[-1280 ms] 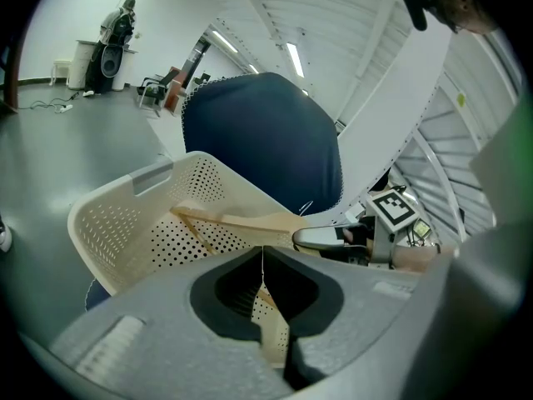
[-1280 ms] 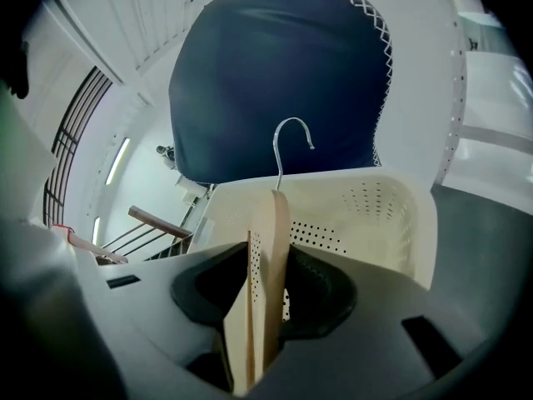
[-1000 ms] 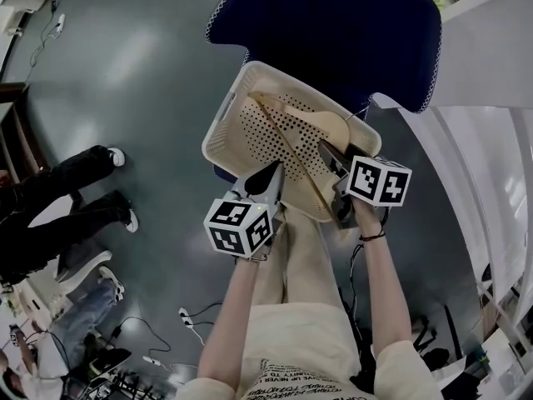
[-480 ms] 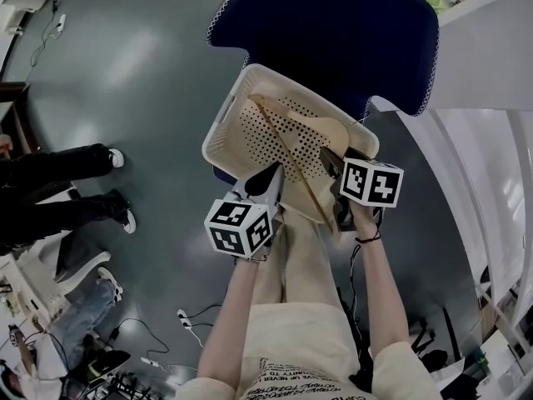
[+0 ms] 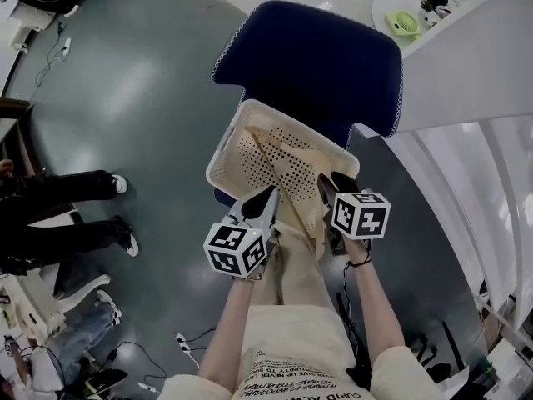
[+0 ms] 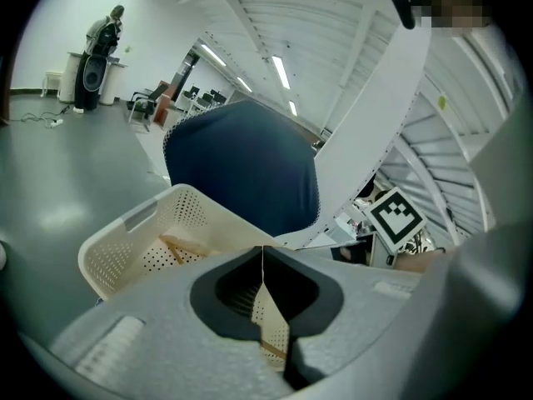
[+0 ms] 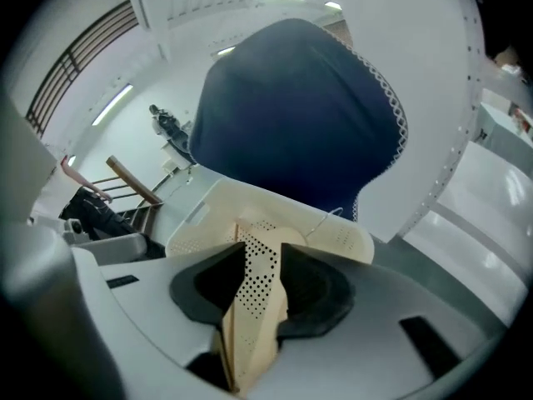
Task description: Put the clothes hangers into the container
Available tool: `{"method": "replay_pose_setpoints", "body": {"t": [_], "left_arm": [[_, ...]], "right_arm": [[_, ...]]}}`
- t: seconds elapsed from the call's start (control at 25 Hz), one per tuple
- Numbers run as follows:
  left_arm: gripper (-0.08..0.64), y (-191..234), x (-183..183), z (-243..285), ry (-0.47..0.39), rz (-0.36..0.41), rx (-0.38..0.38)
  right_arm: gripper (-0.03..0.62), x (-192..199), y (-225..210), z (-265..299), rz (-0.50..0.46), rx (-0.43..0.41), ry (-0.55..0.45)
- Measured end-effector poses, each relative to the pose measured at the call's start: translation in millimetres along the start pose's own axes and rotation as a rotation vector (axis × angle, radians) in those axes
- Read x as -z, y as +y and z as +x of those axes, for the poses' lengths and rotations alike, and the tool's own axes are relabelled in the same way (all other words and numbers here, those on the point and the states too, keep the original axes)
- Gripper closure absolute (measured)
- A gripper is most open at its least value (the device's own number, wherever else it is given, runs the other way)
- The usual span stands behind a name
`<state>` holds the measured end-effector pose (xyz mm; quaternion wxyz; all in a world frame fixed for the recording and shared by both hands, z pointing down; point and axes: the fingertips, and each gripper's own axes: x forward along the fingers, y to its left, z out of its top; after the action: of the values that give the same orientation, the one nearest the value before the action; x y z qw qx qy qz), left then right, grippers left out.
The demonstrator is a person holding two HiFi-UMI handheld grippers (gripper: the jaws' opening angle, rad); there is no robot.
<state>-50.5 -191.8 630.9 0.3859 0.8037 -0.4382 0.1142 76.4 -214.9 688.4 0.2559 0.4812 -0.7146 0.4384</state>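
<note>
Container [image 5: 223, 152] held at its near wall, centre frame, hangers [image 5: 279, 161] inside.
Left gripper [image 6: 262, 252] pinches the perforated wall; right gripper [image 7: 262, 252], jaws just closing, clamps that wall too. Blue chair [image 5: 316, 65] sits directly above.

This looks like a large open office or lab room, not a home. A blue chair [image 5: 312, 65] stands on a smooth grey floor [image 5: 150, 73]. To the right of the chair there is a long white worktop [image 5: 475, 65], with small things at its far end. To the left of the chair and nearer to the camera, loose cables [image 5: 125, 361] and a white socket strip [image 5: 181, 341] lie on the floor. A person's legs [image 5: 67, 215] in dark trousers also show there. In the left gripper view, far behind the chair, there are more chairs and desks [image 6: 158, 107], a black device on a stand [image 6: 92, 69], and long strip lights [image 6: 279, 72] on a white ceiling.
</note>
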Motion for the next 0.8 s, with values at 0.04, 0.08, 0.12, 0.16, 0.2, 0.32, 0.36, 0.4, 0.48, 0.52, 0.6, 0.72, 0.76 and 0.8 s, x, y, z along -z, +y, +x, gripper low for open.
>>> {"method": "replay_pose_setpoints", "body": {"t": [0.04,0.08,0.12,0.16,0.2,0.32,0.36,0.4,0.48,0.52,0.6,0.72,0.76,0.8], "left_arm": [[0.537,-6.5,-5.2,-5.7,-0.009,0.013,0.008],[0.537,-13.3,-10.5,-12.1,-0.017,0.028,0.017],[0.537,-19.7,-16.5,-19.0,-0.027,0.044,0.024],[0.537,-25.3,-23.3,-26.1,-0.040,0.058,0.030],[0.537,-30.3,-30.8,-33.0,-0.055,0.071,0.034],[0.537,-44.3,-53.7,-47.8,-0.099,0.109,0.050],[0.537,-48.3,-61.2,-51.1,-0.113,0.125,0.057],[0.537,-51.6,-68.4,-54.9,-0.125,0.142,0.064],[0.537,-56.4,-81.4,-63.8,-0.147,0.169,0.071],[0.537,-58.4,-87.8,-67.9,-0.158,0.179,0.073],[0.537,-62.9,-101.1,-75.7,-0.183,0.196,0.079],[0.537,-71.2,-119.5,-93.7,-0.216,0.243,0.087],[0.537,-73.3,-125.4,-101.1,-0.229,0.264,0.087],[0.537,-75.1,-131.8,-108.3,-0.246,0.284,0.086]], "right_arm": [[0.484,-2.5,7.8,-7.5,-0.030,-0.017,-0.012],[0.509,-4.8,15.7,-15.4,-0.057,-0.031,-0.023],[0.530,-7.5,23.7,-23.4,-0.079,-0.044,-0.037],[0.545,-11.0,31.6,-31.1,-0.095,-0.057,-0.053],[0.563,-15.4,39.3,-38.4,-0.108,-0.070,-0.071],[0.577,-33.3,57.4,-58.5,-0.138,-0.117,-0.130],[0.579,-40.7,62.1,-64.6,-0.147,-0.131,-0.153],[0.583,-48.0,66.9,-70.8,-0.154,-0.143,-0.176],[0.586,-60.5,77.0,-84.2,-0.160,-0.168,-0.218],[0.588,-66.5,81.6,-90.9,-0.160,-0.180,-0.238],[0.588,-78.8,89.9,-104.7,-0.159,-0.202,-0.281],[0.588,-96.7,107.4,-129.1,-0.187,-0.223,-0.367],[0.588,-102.1,114.5,-137.7,-0.209,-0.227,-0.402],[0.588,-107.1,121.4,-146.1,-0.230,-0.233,-0.433]]}}
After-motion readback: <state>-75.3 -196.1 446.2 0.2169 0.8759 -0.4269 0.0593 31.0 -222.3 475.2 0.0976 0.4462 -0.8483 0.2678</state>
